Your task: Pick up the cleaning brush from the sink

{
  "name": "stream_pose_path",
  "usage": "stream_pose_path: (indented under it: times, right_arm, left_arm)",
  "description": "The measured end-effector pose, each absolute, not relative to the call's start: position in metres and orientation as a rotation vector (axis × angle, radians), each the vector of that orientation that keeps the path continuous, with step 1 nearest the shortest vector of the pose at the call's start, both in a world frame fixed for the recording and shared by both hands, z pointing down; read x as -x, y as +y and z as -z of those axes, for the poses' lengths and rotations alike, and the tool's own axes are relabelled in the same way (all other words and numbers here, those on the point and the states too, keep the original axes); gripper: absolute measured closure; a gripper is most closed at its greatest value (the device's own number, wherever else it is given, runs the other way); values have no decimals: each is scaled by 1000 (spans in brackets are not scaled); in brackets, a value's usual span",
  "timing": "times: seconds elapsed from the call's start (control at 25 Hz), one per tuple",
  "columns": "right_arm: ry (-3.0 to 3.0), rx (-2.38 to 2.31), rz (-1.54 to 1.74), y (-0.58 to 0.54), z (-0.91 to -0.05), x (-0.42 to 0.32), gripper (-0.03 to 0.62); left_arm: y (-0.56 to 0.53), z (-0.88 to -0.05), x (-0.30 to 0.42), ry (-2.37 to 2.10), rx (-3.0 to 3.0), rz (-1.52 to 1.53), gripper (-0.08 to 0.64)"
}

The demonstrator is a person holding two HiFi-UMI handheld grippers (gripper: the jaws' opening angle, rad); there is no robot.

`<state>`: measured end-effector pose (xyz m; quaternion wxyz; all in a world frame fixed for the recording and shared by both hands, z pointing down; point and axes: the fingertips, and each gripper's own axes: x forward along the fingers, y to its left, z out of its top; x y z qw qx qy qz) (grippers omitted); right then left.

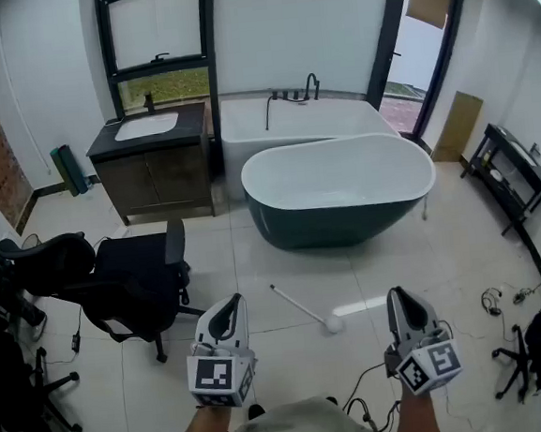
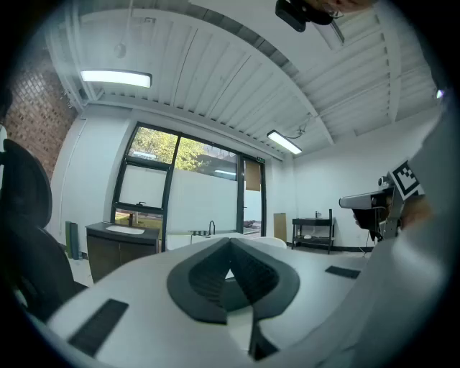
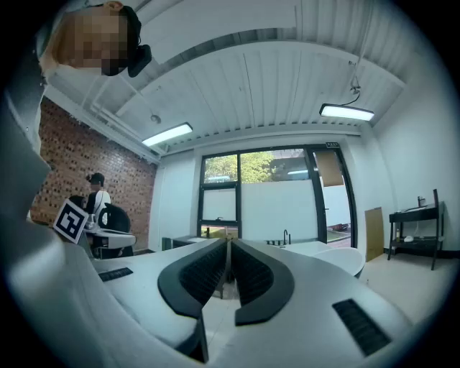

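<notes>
The white basin of the sink (image 1: 146, 126) sits in a dark vanity (image 1: 153, 169) at the far left wall; no brush shows in it from here. A white long-handled brush (image 1: 302, 308) lies on the floor tiles just ahead of me, round head toward the right. My left gripper (image 1: 229, 304) and right gripper (image 1: 395, 295) are held level and low, either side of the brush, both shut with nothing in them. In the left gripper view the left gripper (image 2: 230, 244) has its pads together, with the sink (image 2: 126, 230) far off. The right gripper (image 3: 228, 244) is likewise shut.
A black office chair (image 1: 135, 279) stands between me and the vanity. A dark freestanding bathtub (image 1: 339, 190) fills the middle, with a white built-in tub (image 1: 300, 123) behind it. A black shelf (image 1: 516, 175) lines the right wall; cables (image 1: 490, 302) lie on the floor.
</notes>
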<state>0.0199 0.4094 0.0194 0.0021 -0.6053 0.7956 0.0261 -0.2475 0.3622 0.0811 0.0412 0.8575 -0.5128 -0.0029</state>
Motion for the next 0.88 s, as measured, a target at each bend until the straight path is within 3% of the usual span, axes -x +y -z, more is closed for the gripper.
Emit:
stream_pose_path:
  times: [0.48, 0.68, 0.88]
  right_arm:
    - [2632, 1910, -5, 362, -79, 30, 535]
    - [2676, 1789, -7, 306, -98, 15, 511]
    - [2756, 1678, -11, 234, -106, -47, 494]
  left_arm:
    - [323, -131, 300, -1539, -2587, -11, 523]
    - [287, -132, 268, -1572, -2594, 1, 551]
    - [226, -116, 181, -1606, -2627, -72, 555]
